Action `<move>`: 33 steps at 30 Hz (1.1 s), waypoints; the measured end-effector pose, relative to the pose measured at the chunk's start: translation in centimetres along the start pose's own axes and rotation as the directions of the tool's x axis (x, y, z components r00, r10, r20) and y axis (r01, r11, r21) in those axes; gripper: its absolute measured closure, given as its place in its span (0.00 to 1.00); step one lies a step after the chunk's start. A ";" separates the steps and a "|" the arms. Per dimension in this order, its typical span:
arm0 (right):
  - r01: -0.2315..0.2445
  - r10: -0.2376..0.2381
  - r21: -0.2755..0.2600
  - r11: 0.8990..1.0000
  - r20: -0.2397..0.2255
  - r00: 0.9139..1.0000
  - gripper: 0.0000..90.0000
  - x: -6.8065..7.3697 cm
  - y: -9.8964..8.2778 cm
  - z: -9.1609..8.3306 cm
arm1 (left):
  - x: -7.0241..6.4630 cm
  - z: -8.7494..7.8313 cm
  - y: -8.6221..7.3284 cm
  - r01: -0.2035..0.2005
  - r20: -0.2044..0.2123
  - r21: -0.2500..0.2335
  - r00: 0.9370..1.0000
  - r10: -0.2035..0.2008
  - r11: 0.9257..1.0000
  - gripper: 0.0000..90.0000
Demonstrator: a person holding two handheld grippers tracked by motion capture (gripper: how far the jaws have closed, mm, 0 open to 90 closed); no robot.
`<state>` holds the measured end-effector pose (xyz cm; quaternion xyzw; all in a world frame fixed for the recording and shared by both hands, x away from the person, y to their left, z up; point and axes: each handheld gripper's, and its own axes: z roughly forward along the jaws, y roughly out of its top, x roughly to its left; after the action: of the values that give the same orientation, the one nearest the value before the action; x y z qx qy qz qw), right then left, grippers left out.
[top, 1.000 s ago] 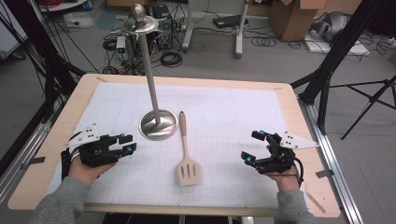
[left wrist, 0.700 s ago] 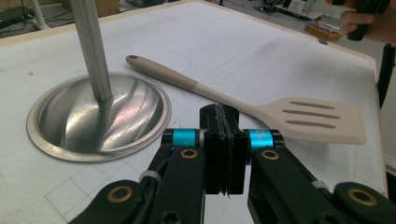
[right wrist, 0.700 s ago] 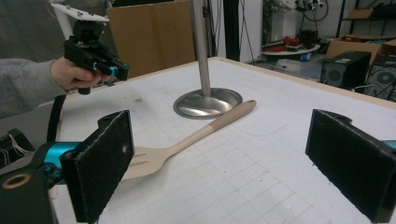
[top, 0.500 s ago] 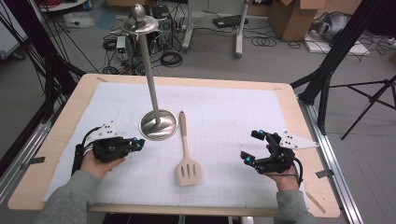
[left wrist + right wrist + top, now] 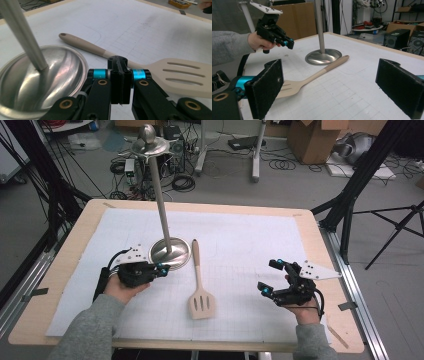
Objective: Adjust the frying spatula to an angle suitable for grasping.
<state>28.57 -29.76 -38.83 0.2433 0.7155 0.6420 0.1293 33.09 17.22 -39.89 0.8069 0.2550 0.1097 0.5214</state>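
My left gripper (image 5: 161, 268), fingers clenched on nothing, nears the spatula (image 5: 199, 287); right gripper (image 5: 270, 278) fingers released. Spatula ungrasped on the desk (image 5: 240, 210); all handling remains.

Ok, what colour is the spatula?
Beige all over, the spatula has a slightly paler slotted head; clearest in the left gripper view.
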 end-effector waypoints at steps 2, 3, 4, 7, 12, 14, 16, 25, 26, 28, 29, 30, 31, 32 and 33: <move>0.003 -0.003 -0.002 1.000 0.000 1.000 0.08 0.0 0.0 0.0 | 0.0 0.5 0.0 -0.005 0.007 0.004 1.000 0.005 1.000 1.00; 0.004 -0.004 -0.003 1.000 0.001 1.000 0.08 -0.1 0.0 0.0 | 0.0 0.8 0.0 -0.011 0.007 0.008 1.000 0.011 1.000 1.00; 0.004 -0.004 -0.003 1.000 0.001 1.000 0.08 -0.1 0.0 0.0 | 0.0 1.1 0.0 -0.015 0.008 0.009 1.000 0.015 1.000 1.00; 0.003 -0.003 -0.004 1.000 0.001 1.000 0.08 -0.1 0.0 0.0 | 0.0 1.8 0.2 -0.025 0.014 0.013 1.000 0.025 1.000 1.00; 0.002 -0.002 -0.004 1.000 0.001 1.000 0.08 0.0 0.0 0.0 | -0.4 3.1 1.1 -0.053 0.017 0.031 0.998 0.052 0.998 1.00; -0.003 0.003 -0.006 1.000 0.001 1.000 0.08 0.0 0.0 0.0 | -0.4 3.7 1.3 -0.054 0.021 0.041 0.998 0.053 0.998 1.00; 0.002 -0.002 -0.008 1.000 0.000 1.000 0.08 0.0 0.0 0.0 | -0.5 4.5 1.5 -0.059 0.028 0.037 0.998 0.058 0.998 1.00; -0.002 0.002 -0.007 1.000 -0.004 1.000 0.08 -0.1 0.0 0.0 | -0.8 7.1 2.6 -0.079 0.038 0.069 0.996 0.076 0.994 1.00; -0.003 0.002 -0.004 1.000 -0.006 1.000 0.08 -0.1 0.0 0.1 | -0.8 7.1 2.6 -0.079 0.038 0.069 0.996 0.076 0.994 1.00; 0.003 -0.003 -0.002 1.000 -0.008 1.000 0.08 -0.1 0.0 0.1 | -0.8 7.6 2.6 -0.079 0.032 0.074 0.997 0.077 0.994 1.00; 0.002 -0.002 -0.002 1.000 -0.007 1.000 0.08 -0.1 0.0 0.0 | -0.7 7.9 2.5 -0.078 0.024 0.081 0.997 0.077 0.994 1.00; 0.002 -0.002 -0.007 1.000 -0.002 1.000 0.08 -0.1 0.0 0.0 | -0.7 8.2 2.4 -0.073 0.014 0.088 0.997 0.072 0.993 1.00; -0.008 0.008 -0.020 1.000 0.001 1.000 0.08 -0.1 0.0 0.0 | -0.6 8.9 2.1 -0.076 0.007 0.114 0.997 0.076 0.991 1.00; -0.008 0.008 -0.020 1.000 0.001 1.000 0.08 -0.1 0.0 0.0 | -0.6 8.9 2.1 -0.076 0.007 0.114 0.997 0.076 0.991 1.00; -0.006 0.006 -0.018 1.000 -0.001 1.000 0.08 0.0 0.0 0.0 | -0.6 9.1 2.1 -0.079 0.004 0.121 0.997 0.079 0.990 1.00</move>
<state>28.61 -29.76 -38.80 0.2438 0.7090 0.6489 0.1293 37.21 9.02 -41.92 0.8464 0.2293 0.1147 0.4668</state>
